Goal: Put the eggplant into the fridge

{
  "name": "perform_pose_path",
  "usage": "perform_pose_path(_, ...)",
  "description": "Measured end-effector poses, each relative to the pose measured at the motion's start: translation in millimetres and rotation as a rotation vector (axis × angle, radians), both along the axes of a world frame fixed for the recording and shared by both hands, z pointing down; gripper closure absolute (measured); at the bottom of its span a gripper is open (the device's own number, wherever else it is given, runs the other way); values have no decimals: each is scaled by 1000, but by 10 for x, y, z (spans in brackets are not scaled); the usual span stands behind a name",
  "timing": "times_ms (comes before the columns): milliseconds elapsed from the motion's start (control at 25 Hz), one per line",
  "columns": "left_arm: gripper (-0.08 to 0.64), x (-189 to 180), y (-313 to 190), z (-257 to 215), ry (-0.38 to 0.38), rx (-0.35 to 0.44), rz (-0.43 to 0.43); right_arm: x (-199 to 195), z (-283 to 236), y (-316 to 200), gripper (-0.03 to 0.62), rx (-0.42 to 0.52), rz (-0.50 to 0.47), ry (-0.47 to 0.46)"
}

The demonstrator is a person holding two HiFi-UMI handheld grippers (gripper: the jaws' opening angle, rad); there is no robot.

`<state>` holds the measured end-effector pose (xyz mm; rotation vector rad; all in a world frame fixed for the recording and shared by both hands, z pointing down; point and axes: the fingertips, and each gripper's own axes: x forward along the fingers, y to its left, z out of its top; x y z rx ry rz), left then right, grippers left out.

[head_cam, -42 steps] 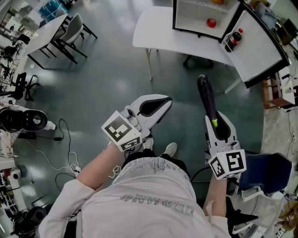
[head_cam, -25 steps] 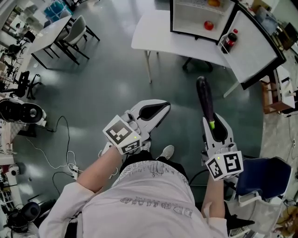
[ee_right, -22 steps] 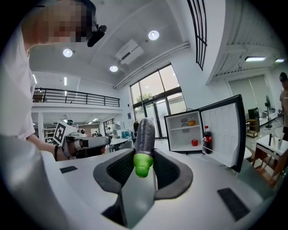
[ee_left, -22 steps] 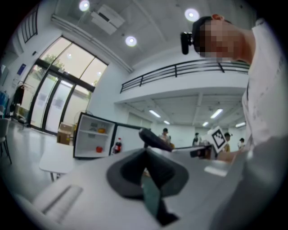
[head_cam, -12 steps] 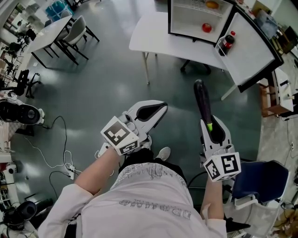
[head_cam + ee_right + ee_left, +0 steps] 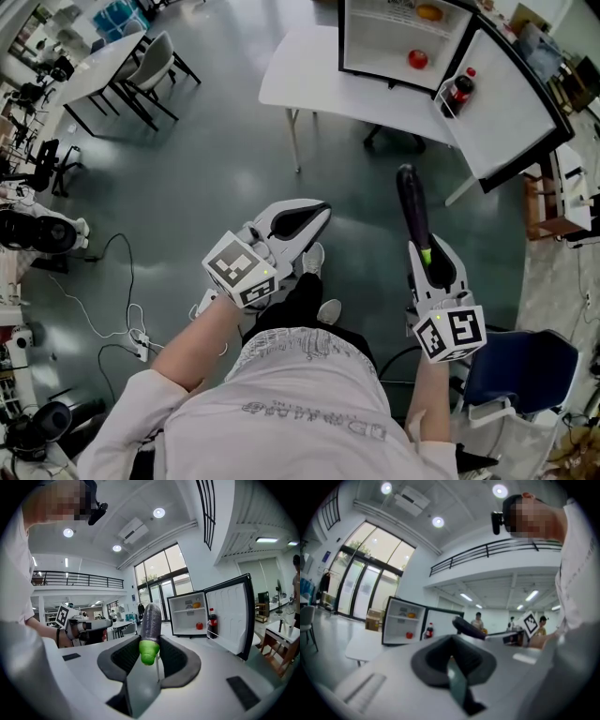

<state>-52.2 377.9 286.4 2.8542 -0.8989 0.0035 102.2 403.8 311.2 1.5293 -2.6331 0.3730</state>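
Note:
A long dark purple eggplant (image 6: pixel 412 206) with a green stem end sticks forward out of my right gripper (image 6: pixel 422 246), which is shut on it. In the right gripper view the eggplant (image 6: pixel 151 619) stands between the dark pads of that gripper (image 6: pixel 150 641). Ahead stands a small fridge (image 6: pixel 375 37) on a white table (image 6: pixel 309 75), its door (image 6: pixel 506 94) swung open to the right. My left gripper (image 6: pixel 323 211) hovers over the floor at the left, shut and holding nothing. The fridge (image 6: pixel 401 625) shows far off in the left gripper view.
A red fruit (image 6: pixel 417 59) and an orange one (image 6: pixel 429 12) lie inside the fridge. A cola bottle (image 6: pixel 457 91) stands in the door shelf. Tables and chairs (image 6: pixel 141 56) fill the far left. A blue chair (image 6: pixel 520 361) is close at my right, with cables (image 6: pixel 131 328) on the floor at the left.
The person has stepped towards the fridge, one foot now forward. Both grippers have shifted slightly with the body. The eggplant stays gripped in the right gripper.

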Motion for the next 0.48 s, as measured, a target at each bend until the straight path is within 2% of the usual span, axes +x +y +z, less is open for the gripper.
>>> perform_pose_path(480, 553, -61, -649, 223, 13, -34, -27, 127, 214, -530, 465, -40, 28, 4)
